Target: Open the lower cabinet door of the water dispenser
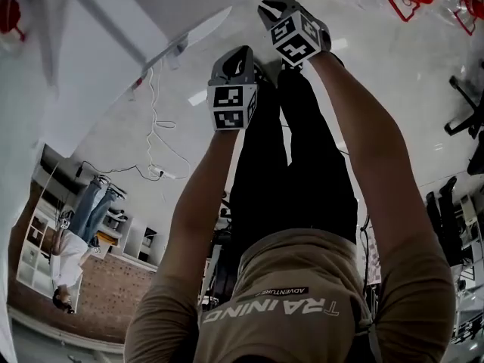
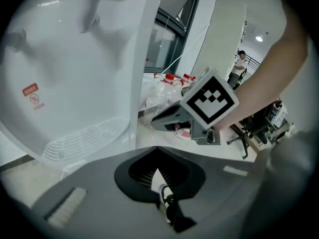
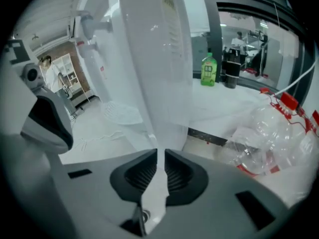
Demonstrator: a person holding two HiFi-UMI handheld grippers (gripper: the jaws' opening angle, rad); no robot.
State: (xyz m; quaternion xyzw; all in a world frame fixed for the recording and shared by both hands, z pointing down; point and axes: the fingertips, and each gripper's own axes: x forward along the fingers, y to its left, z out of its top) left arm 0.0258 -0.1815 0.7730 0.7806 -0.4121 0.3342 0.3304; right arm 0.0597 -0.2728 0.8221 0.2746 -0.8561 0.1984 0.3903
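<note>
White plastic water dispenser (image 2: pixel 75 73) fills the left gripper view: tap (image 2: pixel 92 9) up top, slotted drip tray (image 2: pixel 82 141) lower down, small red warning sticker (image 2: pixel 33 96) on the front w/ print too small to read. Right gripper view catches the dispenser corner-on. Lower cabinet door (image 3: pixel 139 136) is the front panel under the tray. Only a narrow strip of it shows, just ahead of the right gripper (image 3: pixel 160 152), and no handle can be made out.

Right jaws are together, nothing btwn them, aimed at the dispenser's corner edge. Left gripper (image 2: pixel 157 151) has its jaws together too, empty, and sits beside the right one.

Person's shirt (image 1: pixel 302 301) reads "TRAINING" in big letters, "ADVENTURE" on a small patch by it, both upside down in the head view. Green bottle (image 3: pixel 209 69) stands on the surface (image 3: pixel 234 101) behind, label unreadable. Clear bottles (image 3: pixel 279 128) w/ red caps & bands lie heaped right of the dispenser. Another person (image 1: pixel 72 255) stands in the bkgd by shelving.
</note>
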